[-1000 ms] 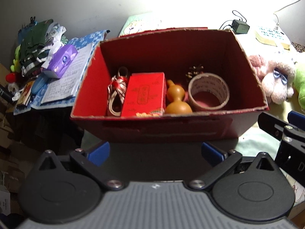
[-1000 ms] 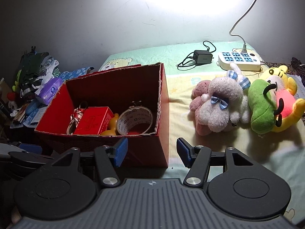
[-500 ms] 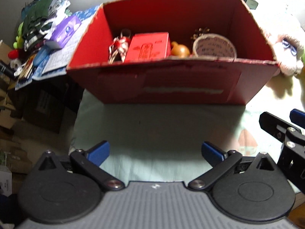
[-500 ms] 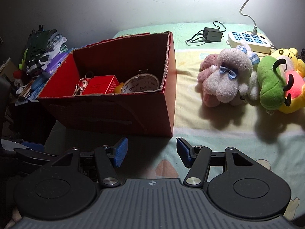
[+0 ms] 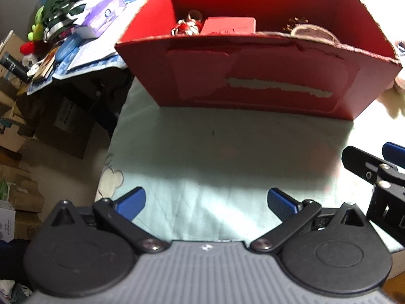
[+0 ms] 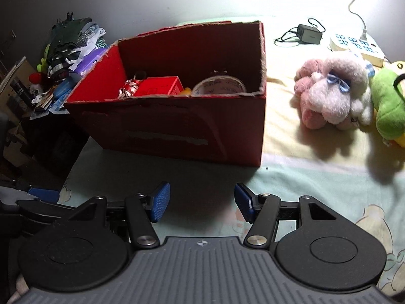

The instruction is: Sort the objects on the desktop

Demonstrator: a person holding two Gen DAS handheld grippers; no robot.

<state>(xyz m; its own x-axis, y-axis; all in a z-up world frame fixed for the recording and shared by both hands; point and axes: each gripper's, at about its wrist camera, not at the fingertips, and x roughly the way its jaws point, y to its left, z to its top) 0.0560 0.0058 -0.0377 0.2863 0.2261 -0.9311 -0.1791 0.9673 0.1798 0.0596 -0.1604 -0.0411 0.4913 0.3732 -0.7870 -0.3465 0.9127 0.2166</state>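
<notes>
Change: both grippers have drawn back from the red box [image 6: 177,126], which now sits further ahead.
Left gripper [image 5: 206,200]: spread wide, holds nothing.
Right gripper [image 6: 201,201]: released, empty.
Pink plush toy [image 6: 334,91]: on the sheet, ahead-right of the right gripper (the nearer one), right of the box.
</notes>
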